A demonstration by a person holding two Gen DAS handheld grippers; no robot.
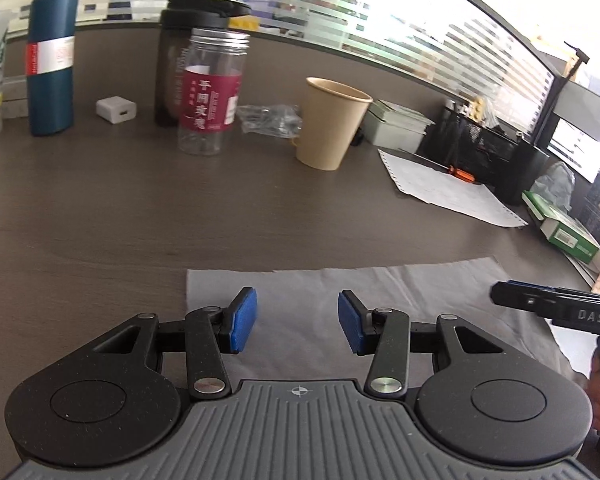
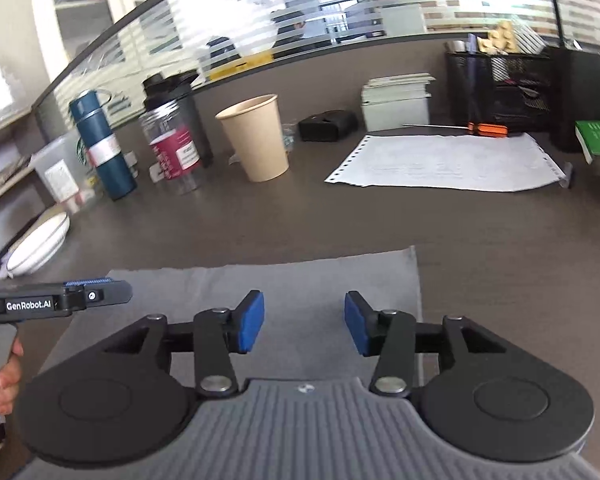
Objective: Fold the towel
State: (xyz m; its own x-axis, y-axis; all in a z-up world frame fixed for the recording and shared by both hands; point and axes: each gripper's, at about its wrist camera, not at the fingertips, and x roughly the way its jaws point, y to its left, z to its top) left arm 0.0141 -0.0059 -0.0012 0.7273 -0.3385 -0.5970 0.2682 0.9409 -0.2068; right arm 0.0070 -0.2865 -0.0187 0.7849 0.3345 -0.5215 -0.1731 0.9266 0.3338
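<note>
Grey towel (image 1: 308, 300) lying flat on dark table (image 1: 180, 208), near edge, far corners squared. Left tongs (image 1: 297, 322) parted above towel, nothing between blue pads (image 1: 242, 320). Right tongs (image 2: 304, 322) likewise released, empty, over towel's right half. Contact with cloth possibly nil; view unclear. Paper cup (image 1: 332, 122) well behind.

The towel (image 1: 380, 296) lies flat on the desk (image 1: 180, 208), nearest the viewer. Behind it, from left to right, stand a flask (image 1: 52, 52), a jar (image 1: 212, 92) before a bottle (image 1: 176, 56), and a paper cup (image 1: 328, 124). A paper sheet (image 1: 448, 184) lies to the right.
</note>
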